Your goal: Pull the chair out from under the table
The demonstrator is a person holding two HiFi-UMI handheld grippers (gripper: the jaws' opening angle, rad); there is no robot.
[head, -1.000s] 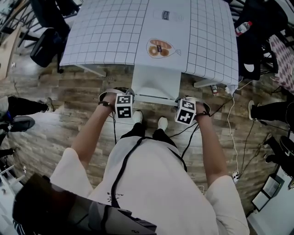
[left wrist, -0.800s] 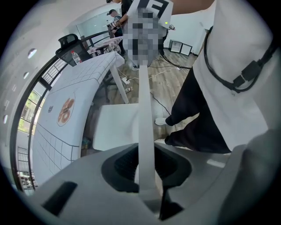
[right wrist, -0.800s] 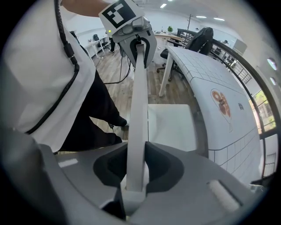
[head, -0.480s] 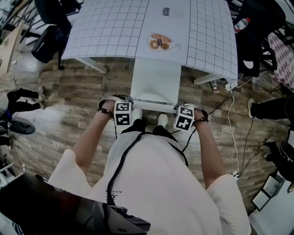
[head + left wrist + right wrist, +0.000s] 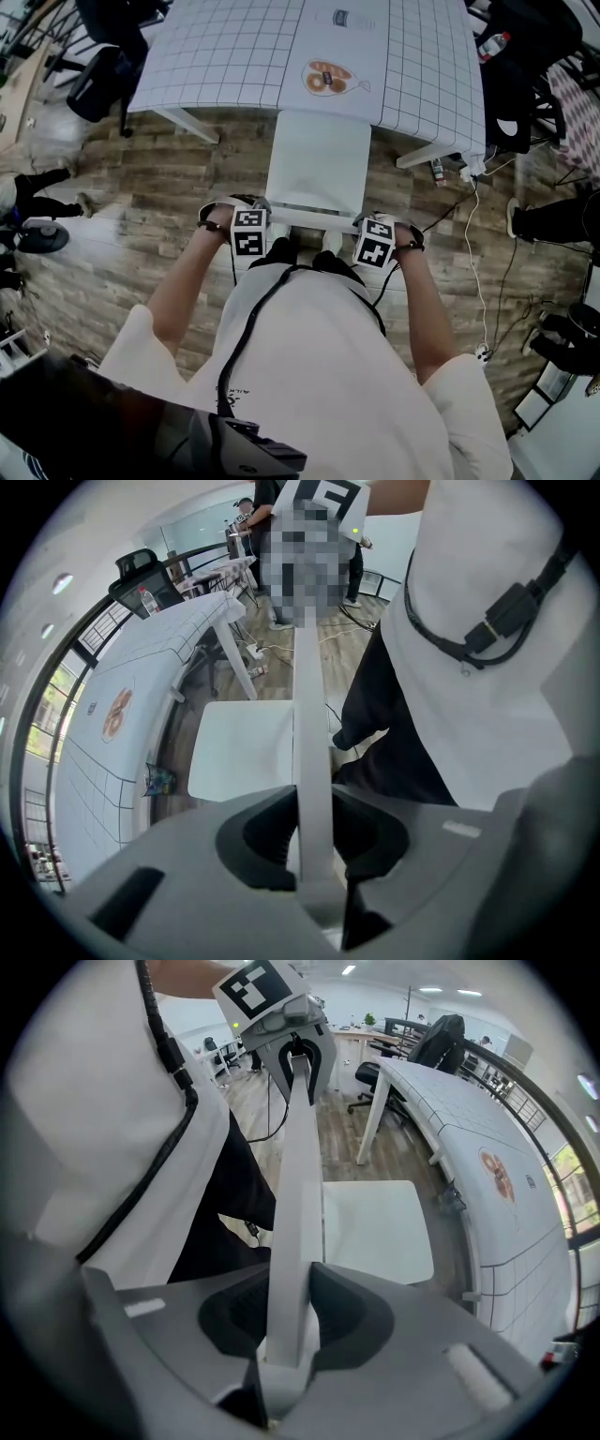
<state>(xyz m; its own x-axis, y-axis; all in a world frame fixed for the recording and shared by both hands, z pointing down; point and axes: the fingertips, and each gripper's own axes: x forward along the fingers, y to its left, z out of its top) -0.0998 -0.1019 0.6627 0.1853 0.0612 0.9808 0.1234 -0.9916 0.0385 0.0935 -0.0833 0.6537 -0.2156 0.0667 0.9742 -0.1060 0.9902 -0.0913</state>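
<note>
The white chair stands in front of the grid-covered table [image 5: 225, 56], its seat [image 5: 316, 164] almost wholly out from under the table's edge. Both grippers hold the backrest's top rail [image 5: 314, 217]. My left gripper [image 5: 251, 223] is shut on the rail's left end, and the white rail [image 5: 312, 714] runs between its pads [image 5: 314, 841]. My right gripper [image 5: 375, 234] is shut on the right end, with the rail [image 5: 300, 1176] pinched between its jaws [image 5: 286, 1321]. The seat [image 5: 375, 1227] shows beyond the rail, between it and the table [image 5: 497, 1176].
A black office chair [image 5: 98, 80] stands at the table's left corner. Dark bags and a bottle [image 5: 495, 44] lie at the right. A white cable [image 5: 473, 244] trails over the wooden floor. Another person's feet [image 5: 42, 183] are at the left, and my own shoes [image 5: 328, 241] are behind the chair.
The chair has slid further out from under the table toward me, and more of the seat shows. Both grippers came back with the rail, still gripping it.
</note>
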